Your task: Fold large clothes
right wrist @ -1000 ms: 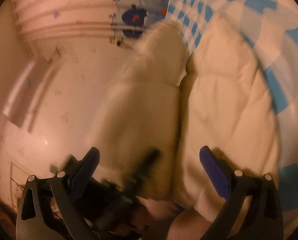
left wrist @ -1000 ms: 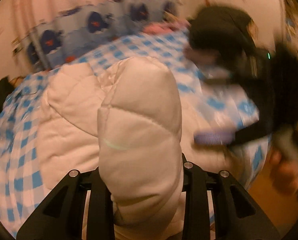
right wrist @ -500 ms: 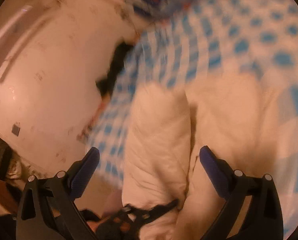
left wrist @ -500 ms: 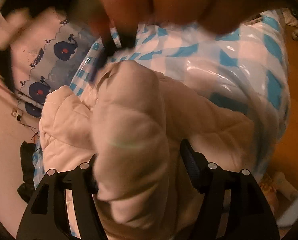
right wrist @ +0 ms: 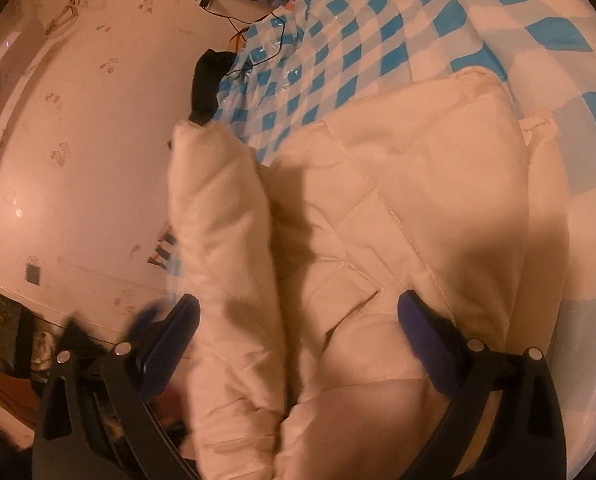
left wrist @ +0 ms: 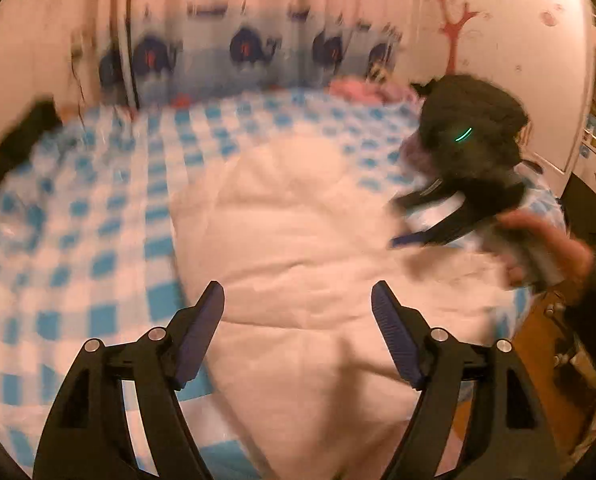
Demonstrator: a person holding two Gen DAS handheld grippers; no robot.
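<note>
Though blurry in the left view, easy to spot the puffy white jacket [left wrist: 305, 240] lying flat on the bed's blue checked cover [left wrist: 78, 216]. Left gripper [left wrist: 298, 312] with fingers wide apart above the jacket, holding nothing; right gripper [right wrist: 298, 328] just as wide, one sleeve [right wrist: 222, 240] between its fingers but not pinched. No words to read anywhere; jacket's near end cut off.
</note>
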